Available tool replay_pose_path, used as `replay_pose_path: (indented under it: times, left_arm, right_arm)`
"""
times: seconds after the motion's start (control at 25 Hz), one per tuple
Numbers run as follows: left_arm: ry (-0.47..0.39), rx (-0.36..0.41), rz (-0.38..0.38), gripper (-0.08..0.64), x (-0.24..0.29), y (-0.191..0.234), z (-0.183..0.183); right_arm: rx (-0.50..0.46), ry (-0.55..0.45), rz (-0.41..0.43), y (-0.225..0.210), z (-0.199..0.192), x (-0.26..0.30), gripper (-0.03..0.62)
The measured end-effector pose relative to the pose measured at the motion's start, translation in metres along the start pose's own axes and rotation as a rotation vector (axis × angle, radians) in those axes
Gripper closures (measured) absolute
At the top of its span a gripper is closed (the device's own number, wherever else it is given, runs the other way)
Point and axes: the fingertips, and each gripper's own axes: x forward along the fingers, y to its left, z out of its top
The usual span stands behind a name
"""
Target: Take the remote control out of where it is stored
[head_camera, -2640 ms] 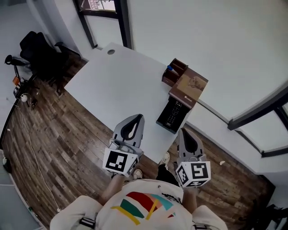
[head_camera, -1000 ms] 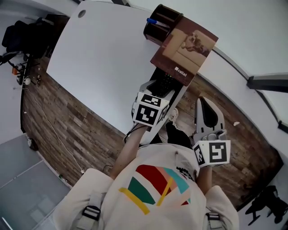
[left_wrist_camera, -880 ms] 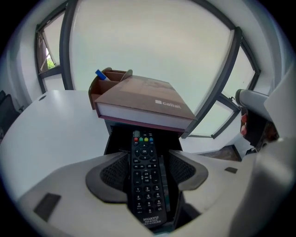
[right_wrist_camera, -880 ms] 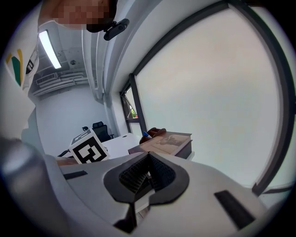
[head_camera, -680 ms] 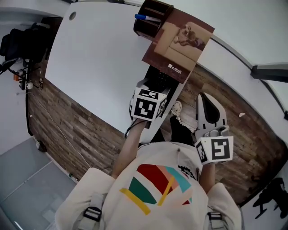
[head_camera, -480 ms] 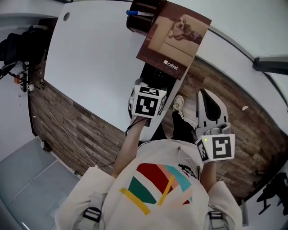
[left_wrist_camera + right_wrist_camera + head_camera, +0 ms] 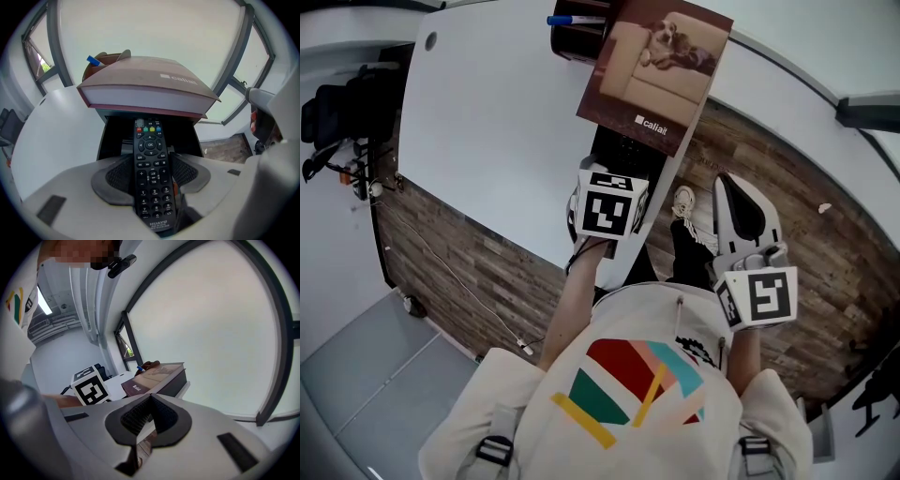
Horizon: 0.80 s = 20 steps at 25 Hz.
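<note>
The black remote control (image 7: 150,145) lies lengthwise between my left gripper's (image 7: 151,174) jaws, which are shut on its lower half. Its top end reaches into the open black box (image 7: 190,136) under a brown book (image 7: 145,93). In the head view the left gripper's marker cube (image 7: 607,208) sits right at the mouth of that black box (image 7: 623,150), at the table's edge. My right gripper (image 7: 737,187) hangs off the table to the right, over the floor. Its jaws (image 7: 150,401) meet with nothing between them.
The brown book (image 7: 656,70) covers the box's top. Behind it stands a brown pen holder (image 7: 577,33) with a blue pen (image 7: 567,19). The white table (image 7: 497,122) stretches left. Wooden floor and a shoe (image 7: 684,199) lie below the right gripper.
My left gripper has gone from in front of the table up to the black box's mouth and has stayed there over the last second. The right gripper has stayed out to the right.
</note>
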Motion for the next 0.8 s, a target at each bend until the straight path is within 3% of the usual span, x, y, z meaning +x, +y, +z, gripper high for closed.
replay_pose_path:
  times: [0.32, 0.48, 0.8]
  left_arm:
    - [0.006, -0.041, -0.054, 0.307, -0.005, -0.002, 0.000]
    - [0.051, -0.044, -0.097, 0.307, -0.020, -0.009, -0.002]
    - [0.079, -0.043, -0.098, 0.307, -0.048, -0.007, -0.010]
  right_arm:
    - [-0.018, -0.028, 0.007, 0.008, 0.011, -0.005, 0.591]
    - [-0.019, -0.047, 0.043, 0.020, 0.018, -0.015, 0.591]
    - [-0.023, -0.064, 0.071, 0.033, 0.020, -0.026, 0.591]
